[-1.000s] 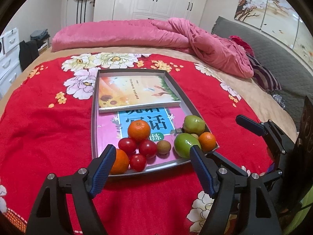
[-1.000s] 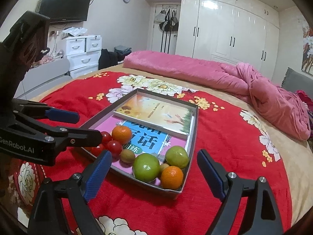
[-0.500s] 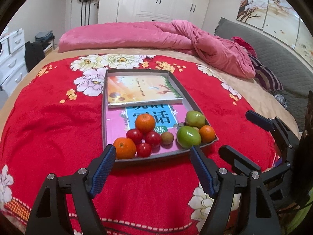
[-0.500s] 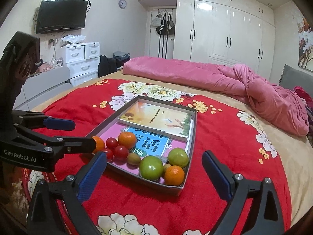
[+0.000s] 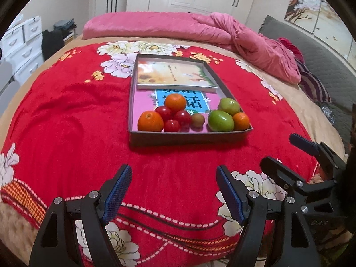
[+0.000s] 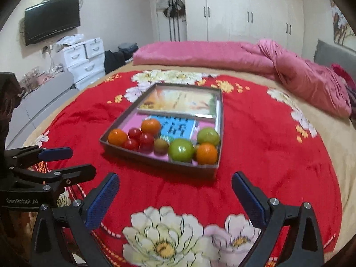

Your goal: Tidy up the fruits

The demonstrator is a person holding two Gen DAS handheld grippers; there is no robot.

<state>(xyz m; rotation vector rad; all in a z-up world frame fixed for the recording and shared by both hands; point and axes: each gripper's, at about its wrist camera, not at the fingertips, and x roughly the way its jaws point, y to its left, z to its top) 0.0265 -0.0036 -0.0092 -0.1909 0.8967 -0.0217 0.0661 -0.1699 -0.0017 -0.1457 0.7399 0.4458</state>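
Fruits are grouped at the near end of the tray [image 5: 189, 136] on the bed. The left hand-held gripper [image 5: 173, 191] is held apart, empty. The right hand-held gripper [image 6: 174, 192] has just been opening; nothing is gripped.

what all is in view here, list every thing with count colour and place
tray: one, grey, on the red blanket
oranges: three, orange; two left half, one right corner
cherry tomatoes: three, red, between the left oranges
kiwi: one, brown, middle front
green fruits: two, green, right side
books: two, one pale on top, one pink and blue beneath
blanket: one, red floral, over bed
quilt: one, pink, far side
left claw: open, empty
right claw: just been opening, empty
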